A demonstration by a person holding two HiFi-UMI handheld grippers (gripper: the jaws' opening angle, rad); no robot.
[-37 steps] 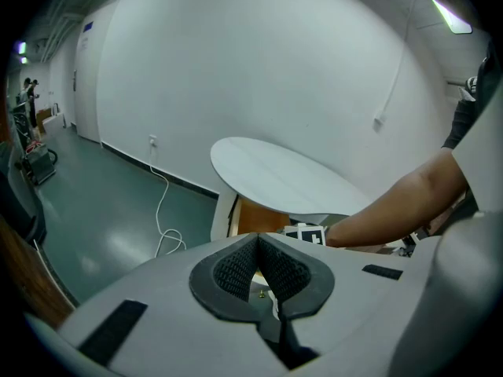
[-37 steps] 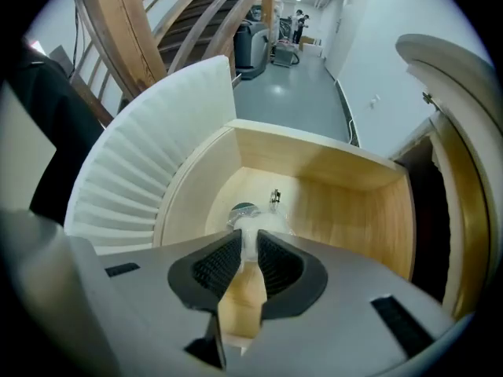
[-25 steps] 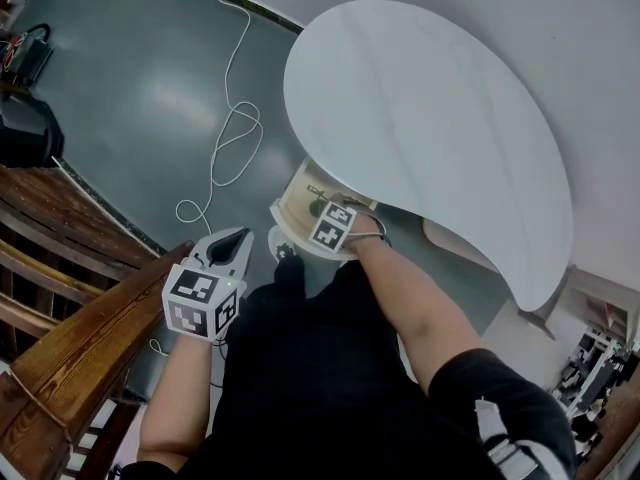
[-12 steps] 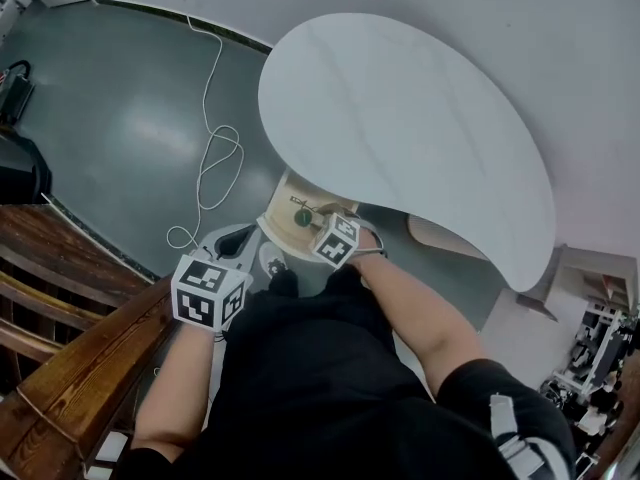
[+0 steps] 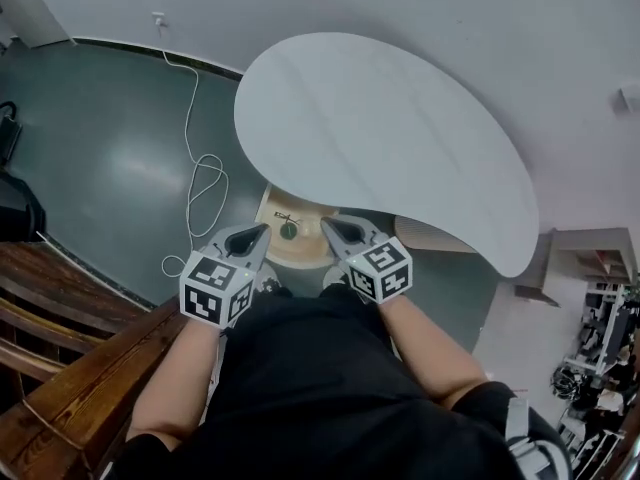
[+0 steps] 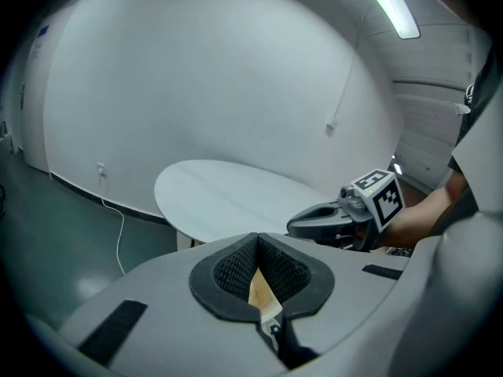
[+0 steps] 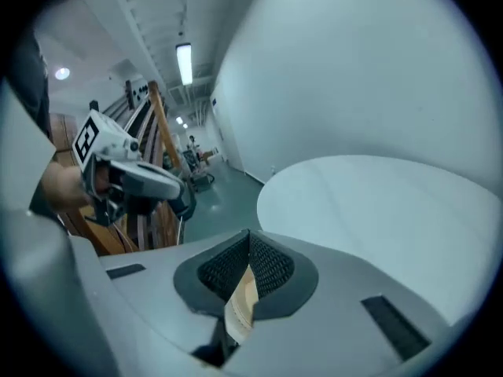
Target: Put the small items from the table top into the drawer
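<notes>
Tongs first: the left gripper [image 5: 262, 230] has its jaws drawn together at the tips, nothing between them. The right gripper [image 5: 326, 224] has just been closing, and its jaws now meet at the tips too, with nothing caught in them. In the head view the pair sit side by side at centre frame, tips pointing toward the upper edge, each over the near rim of the open drawer [image 5: 305, 250]. This pale wooden drawer juts out from under the white table top [image 5: 380, 138], which fills the upper middle. Inside the drawer lies a small dark round item [image 5: 288, 232], with a smaller piece just above it (too small to identify). A white cable [image 5: 200, 183] loops across the grey-green floor at the left.
</notes>
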